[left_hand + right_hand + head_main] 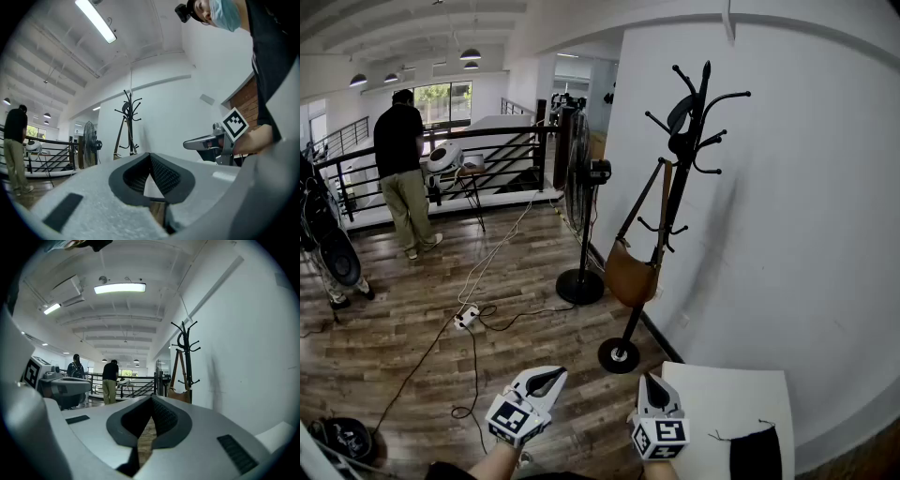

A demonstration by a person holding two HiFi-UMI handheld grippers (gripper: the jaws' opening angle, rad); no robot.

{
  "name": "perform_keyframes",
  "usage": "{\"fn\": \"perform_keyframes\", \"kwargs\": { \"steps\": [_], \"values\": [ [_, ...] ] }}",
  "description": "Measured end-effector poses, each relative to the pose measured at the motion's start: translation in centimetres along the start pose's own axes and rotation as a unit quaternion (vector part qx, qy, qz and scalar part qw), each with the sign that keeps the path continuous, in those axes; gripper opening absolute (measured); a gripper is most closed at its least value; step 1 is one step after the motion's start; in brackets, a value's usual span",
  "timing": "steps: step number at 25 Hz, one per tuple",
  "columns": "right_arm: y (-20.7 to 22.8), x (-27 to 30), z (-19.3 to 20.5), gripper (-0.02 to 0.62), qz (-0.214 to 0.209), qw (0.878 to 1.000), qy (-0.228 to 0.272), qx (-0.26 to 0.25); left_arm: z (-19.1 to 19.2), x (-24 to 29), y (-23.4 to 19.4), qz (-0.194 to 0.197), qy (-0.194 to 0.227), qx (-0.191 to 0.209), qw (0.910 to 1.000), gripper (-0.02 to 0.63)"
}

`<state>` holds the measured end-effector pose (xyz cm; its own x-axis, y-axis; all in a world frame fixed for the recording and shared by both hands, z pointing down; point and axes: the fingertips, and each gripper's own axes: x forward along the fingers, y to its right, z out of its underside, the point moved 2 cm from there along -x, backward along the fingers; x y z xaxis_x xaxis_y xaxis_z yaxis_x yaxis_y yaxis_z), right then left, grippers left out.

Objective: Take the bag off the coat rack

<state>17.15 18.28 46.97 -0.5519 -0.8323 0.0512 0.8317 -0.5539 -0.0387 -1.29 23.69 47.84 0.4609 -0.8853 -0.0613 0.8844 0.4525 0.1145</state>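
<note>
A brown leather bag (630, 274) hangs by its long strap from a hook of the black coat rack (680, 178) against the white wall. The rack (129, 123) and the bag (118, 153) show small and far off in the left gripper view; in the right gripper view the rack (187, 357) and bag (179, 393) stand ahead to the right. My left gripper (553, 375) and right gripper (649, 379) are low at the bottom of the head view, side by side, well short of the rack. Both are shut and hold nothing.
A black pedestal fan (579, 197) stands left of the rack. Cables and a power strip (466, 319) lie on the wood floor. A white table (722, 403) with a dark cloth (756, 455) is at the bottom right. A person (403, 178) stands by the railing.
</note>
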Motion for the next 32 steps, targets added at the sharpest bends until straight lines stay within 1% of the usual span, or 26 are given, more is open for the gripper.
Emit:
{"fn": "perform_keyframes", "kwargs": {
  "steps": [3, 6, 7, 8, 9, 10, 11, 15, 21, 25, 32],
  "values": [
    [0.2, -0.3, -0.2, -0.002, -0.004, 1.000, 0.011, 0.017, -0.1, 0.0, 0.4, 0.002, 0.003, -0.002, 1.0000, 0.000],
    [0.9, -0.4, -0.2, 0.000, -0.003, 0.999, 0.019, 0.029, -0.1, 0.4, 0.8, 0.004, 0.007, -0.014, 0.9999, -0.002],
    [1.0, -0.4, 0.0, -0.003, -0.001, 0.999, 0.019, 0.029, 0.0, 0.5, 0.9, 0.004, 0.007, -0.018, 0.9998, 0.069],
    [1.0, -0.2, 0.1, -0.007, -0.003, 0.999, 0.017, 0.028, 0.1, 0.7, 0.8, 0.004, 0.005, -0.022, 0.9997, 0.164],
    [0.8, 0.0, 0.2, 0.013, -0.006, 0.999, 0.016, 0.028, 0.3, 0.9, 0.7, 0.005, 0.003, -0.023, 0.9997, 0.190],
    [0.6, 0.3, 0.3, 0.052, -0.011, 0.999, 0.015, 0.028, 0.5, 1.1, 0.4, 0.005, 0.001, -0.024, 0.9997, 0.190],
    [0.5, 0.6, 0.4, 0.071, -0.014, 0.999, 0.014, 0.029, 0.6, 1.4, 0.2, 0.006, 0.001, -0.025, 0.9997, 0.190],
    [0.9, 2.5, 0.8, 0.119, -0.008, 1.000, 0.005, 0.026, 1.5, 3.1, -1.5, 0.013, 0.002, -0.033, 0.9994, 0.196],
    [1.7, 6.1, 0.8, 0.138, 0.027, 0.999, -0.005, 0.032, 2.1, 6.1, -5.2, 0.040, 0.001, -0.043, 0.9983, 0.196],
    [2.0, 9.5, 0.4, 0.140, 0.047, 0.998, -0.004, 0.033, 2.2, 8.5, -8.5, 0.057, 0.000, -0.031, 0.9979, 0.196],
    [1.6, 14.3, 0.4, 0.140, 0.085, 0.995, -0.007, 0.042, 2.8, 11.5, -13.0, 0.097, 0.004, -0.026, 0.9950, 0.196]
  ]
}}
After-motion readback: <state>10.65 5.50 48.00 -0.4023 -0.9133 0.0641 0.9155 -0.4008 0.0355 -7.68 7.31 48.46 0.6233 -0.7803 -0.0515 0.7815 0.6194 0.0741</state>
